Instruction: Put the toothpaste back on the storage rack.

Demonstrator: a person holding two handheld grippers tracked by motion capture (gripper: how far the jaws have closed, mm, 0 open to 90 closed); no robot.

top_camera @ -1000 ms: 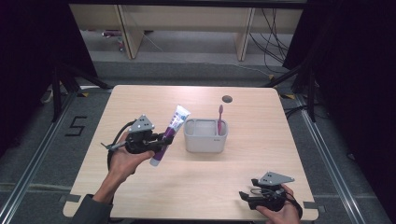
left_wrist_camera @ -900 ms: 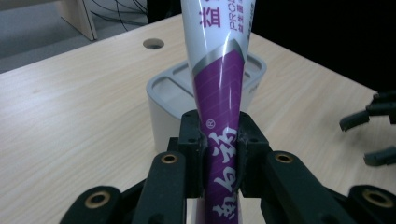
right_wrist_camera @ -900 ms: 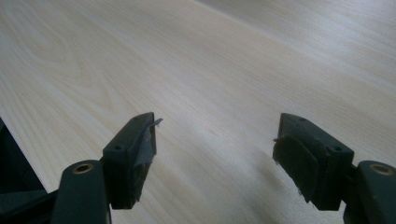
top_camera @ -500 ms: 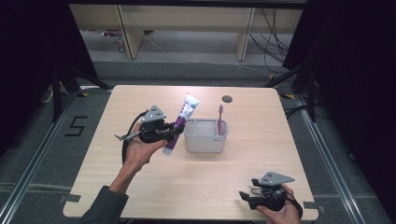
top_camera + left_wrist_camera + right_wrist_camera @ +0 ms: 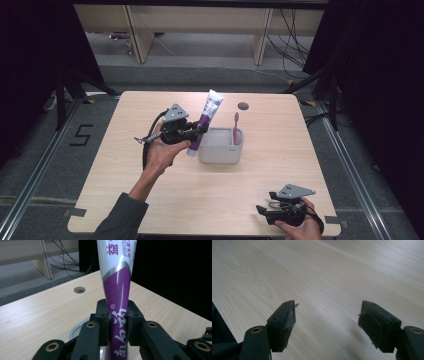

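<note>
A purple and white toothpaste tube [image 5: 205, 121] stands tilted in the air, its white end up, just left of a grey cup [image 5: 220, 150]. My left gripper [image 5: 198, 131] is shut on the tube's purple lower half; in the left gripper view both pads squeeze the tube [image 5: 117, 300] from the sides. A pink toothbrush [image 5: 235, 126] stands upright in the cup at its right side. My right gripper [image 5: 262, 211] rests low near the table's front right corner, pointing left. Its jaws stand open over bare wood in the right gripper view [image 5: 327, 315].
The light wooden table [image 5: 150, 200] has a round cable hole [image 5: 243, 106] near its far edge. Shelving legs and cables lie on the floor behind. Dark curtains flank both sides.
My left gripper has carried the toothpaste tube up and to the right, from left of the cup to right beside its left rim. The right gripper has stayed put.
</note>
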